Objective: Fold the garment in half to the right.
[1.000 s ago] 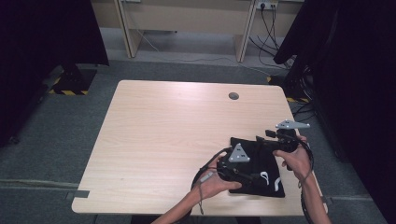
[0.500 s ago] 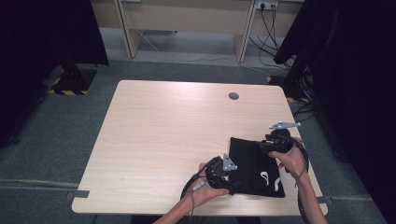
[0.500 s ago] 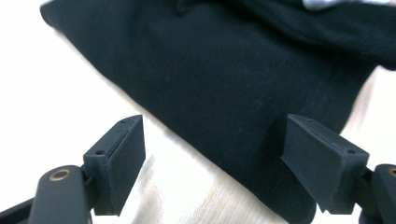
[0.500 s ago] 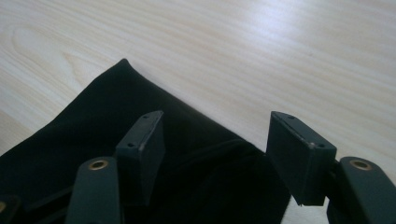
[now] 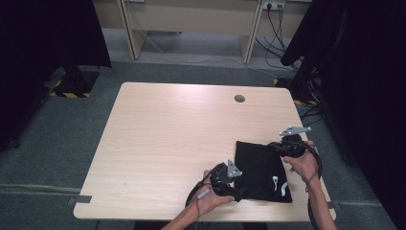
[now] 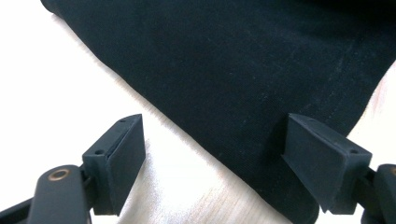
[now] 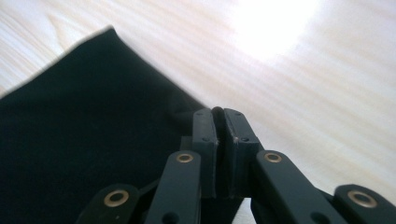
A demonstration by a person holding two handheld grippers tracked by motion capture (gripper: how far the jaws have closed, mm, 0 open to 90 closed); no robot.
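Observation:
A black cloth (image 5: 261,170) with small white marks lies flat on the table's (image 5: 167,143) near right part. My left gripper (image 5: 235,190) sits low at the cloth's near left edge. In the left gripper view it (image 6: 215,123) is open, having widened moments ago. One pad is over bare wood, the other over the cloth (image 6: 243,60), and neither presses it. My right gripper (image 5: 276,147) is at the cloth's far right edge. In the right gripper view it (image 7: 217,114) has just closed and is shut on a thin fold of the cloth (image 7: 84,140).
A round cable hole (image 5: 239,98) sits near the table's far edge. The cloth lies close to the near and right edges. Dark curtains hang at both sides, and cables trail from the grippers over the near edge. Bare wood spreads left of the cloth.
My left gripper has slid off the top of the cloth toward the near left and sunk to the table at the cloth's edge. The right hand has stayed in place.

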